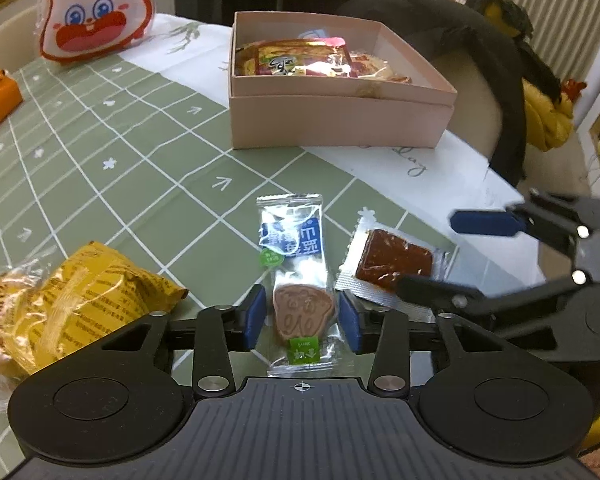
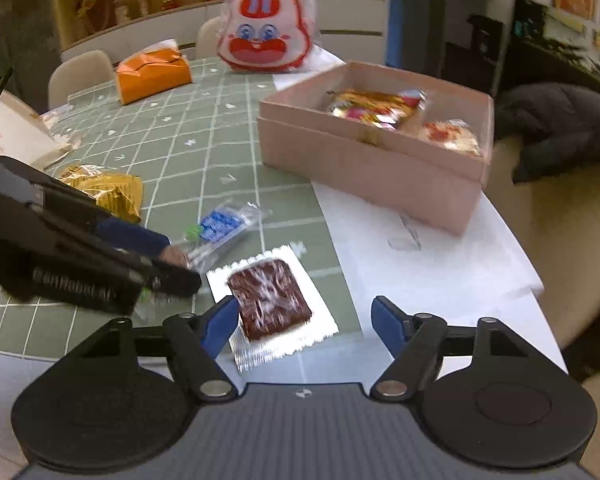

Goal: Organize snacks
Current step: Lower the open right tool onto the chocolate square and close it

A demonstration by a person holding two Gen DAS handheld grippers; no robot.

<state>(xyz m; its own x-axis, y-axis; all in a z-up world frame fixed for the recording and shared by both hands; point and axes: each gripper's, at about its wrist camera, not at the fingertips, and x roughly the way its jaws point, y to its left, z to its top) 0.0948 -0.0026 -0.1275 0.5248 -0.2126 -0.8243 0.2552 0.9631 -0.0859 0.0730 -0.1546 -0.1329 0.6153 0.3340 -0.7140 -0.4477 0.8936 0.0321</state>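
Jaws astride biscuit packet (image 1: 298, 280)

Matt pink cardboard box (image 1: 340, 120) on a smooth green gridded tablecloth (image 1: 100, 152) with a white paper-like border. Inside the box lay glossy, crinkled red-and-yellow film packets (image 1: 300, 60). Nearer than the box: a clear glossy plastic biscuit wrapper (image 1: 296, 276), a silvery foil sachet with a dark brown block (image 2: 270, 300), and a shiny, creased yellow foil bag (image 1: 80, 304). The gripper bodies looked like matt black plastic, with blue rubbery pads (image 1: 256, 316) and bright metal pivot pins (image 1: 212, 383).
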